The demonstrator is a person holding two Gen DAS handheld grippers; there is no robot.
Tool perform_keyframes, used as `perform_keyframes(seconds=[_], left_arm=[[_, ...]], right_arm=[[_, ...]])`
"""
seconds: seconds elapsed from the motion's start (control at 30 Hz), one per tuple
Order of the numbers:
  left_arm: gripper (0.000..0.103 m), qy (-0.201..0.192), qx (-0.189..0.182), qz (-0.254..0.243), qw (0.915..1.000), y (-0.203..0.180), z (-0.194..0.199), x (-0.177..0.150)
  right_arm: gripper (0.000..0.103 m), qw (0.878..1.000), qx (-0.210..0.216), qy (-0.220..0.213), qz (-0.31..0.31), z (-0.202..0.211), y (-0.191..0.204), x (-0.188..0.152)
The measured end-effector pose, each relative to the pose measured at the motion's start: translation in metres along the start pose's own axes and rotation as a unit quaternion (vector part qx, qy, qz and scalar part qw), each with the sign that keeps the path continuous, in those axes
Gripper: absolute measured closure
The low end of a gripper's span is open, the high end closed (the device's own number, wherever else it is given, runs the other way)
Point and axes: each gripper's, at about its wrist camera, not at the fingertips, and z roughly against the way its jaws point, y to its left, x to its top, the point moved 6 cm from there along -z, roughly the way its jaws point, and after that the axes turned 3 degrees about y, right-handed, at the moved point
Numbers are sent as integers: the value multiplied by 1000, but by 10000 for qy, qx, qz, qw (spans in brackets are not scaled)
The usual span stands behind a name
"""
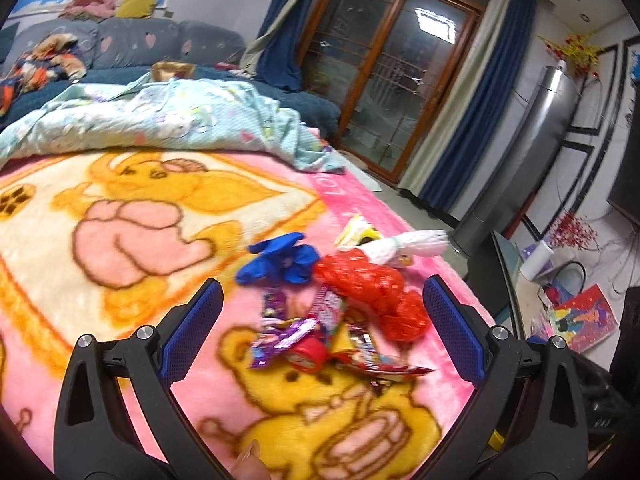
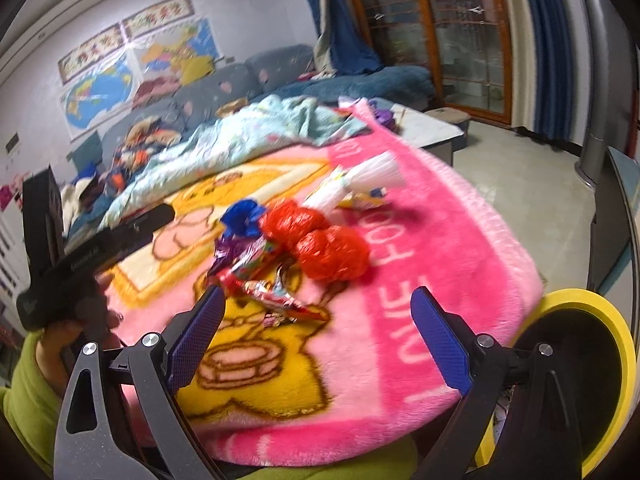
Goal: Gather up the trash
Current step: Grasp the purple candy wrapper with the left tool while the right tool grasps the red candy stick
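Both tools agape above wrappers

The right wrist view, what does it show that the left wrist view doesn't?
Only the right wrist view shows the yellow-rimmed bin by the blanket's edge, the left tongs from outside, and a green sleeve. Only the left wrist view shows a fingertip at the bottom edge and a white roll on the side table. Both show the red bag, blue scrap, wrappers and pink blanket.
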Motion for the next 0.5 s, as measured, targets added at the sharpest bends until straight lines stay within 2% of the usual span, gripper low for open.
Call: perform_keyframes(seconds=[0.33, 0.5], left_arm=[[12, 305, 88, 369, 9988, 40, -18, -10], [23, 532, -48, 558, 9970, 49, -30, -19]], right_arm=[[14, 9976, 68, 534, 444, -47, 10, -8], [21, 9955, 61, 677, 659, -63, 11, -12]])
